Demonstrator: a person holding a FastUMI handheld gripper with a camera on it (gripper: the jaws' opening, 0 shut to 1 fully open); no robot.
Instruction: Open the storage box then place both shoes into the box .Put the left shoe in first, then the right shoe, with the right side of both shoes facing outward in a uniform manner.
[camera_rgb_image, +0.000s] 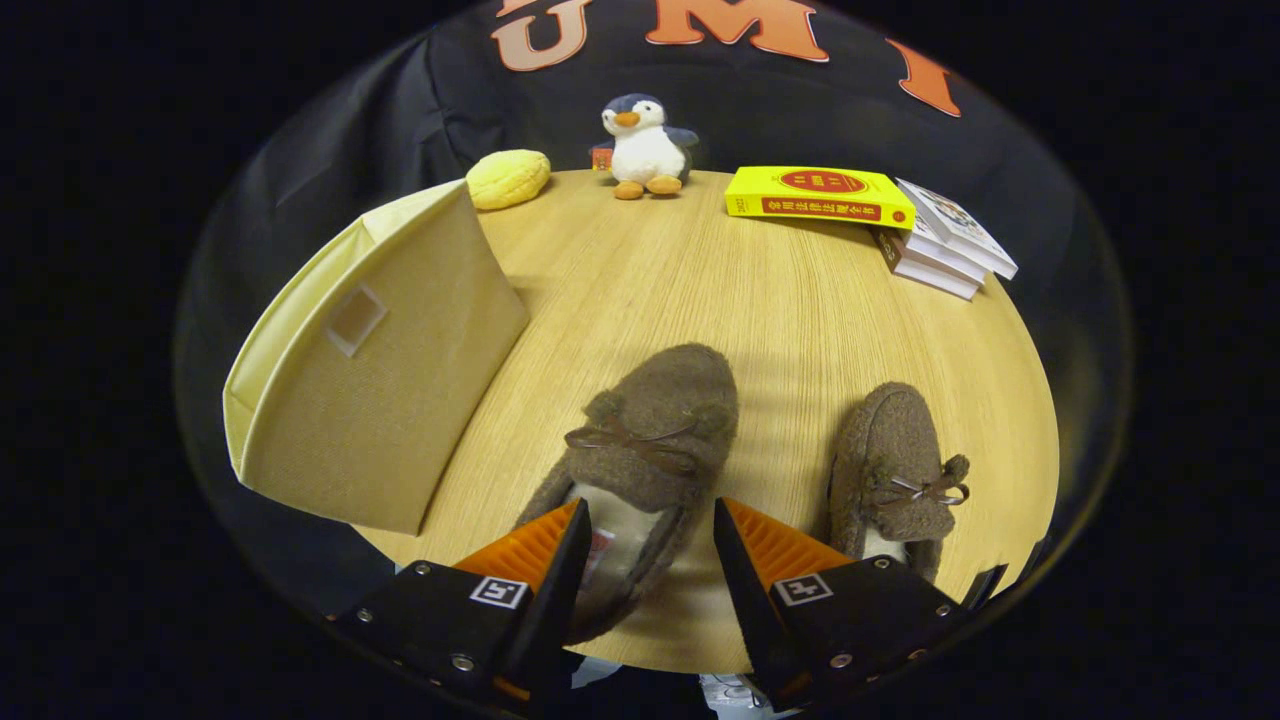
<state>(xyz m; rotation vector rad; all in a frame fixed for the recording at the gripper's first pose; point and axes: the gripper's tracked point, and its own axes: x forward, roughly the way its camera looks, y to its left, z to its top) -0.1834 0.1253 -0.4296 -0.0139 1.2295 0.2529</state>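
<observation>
Wood-grain table (700, 290) with black cloth behind it, pretty tidy setup. From the gripper view, the gripper (650, 520) hangs over the near edge with its orange fingers (530, 545) spread apart, nothing pinched between them. The gap sits right over the heel end of the left shoe (645, 440), a fuzzy brown slipper with a little bow, toe pointing away toward the far side. Left finger overlaps the shoe's heel opening; I can't tell whether it's actually touching. The right finger looks just clear of it.

The right shoe (895, 465) sits just beside the first one, off to the right, also toe away, bow on top.

The box (380, 380) is a beige fabric cube to the left of the shoes, near them but apart, tipped so one side panel faces up toward the camera.

Along the far edge: a yellow bun (508, 178), a penguin plush (645, 145), and a stack of books (870, 215), all well apart from the shoes.
</observation>
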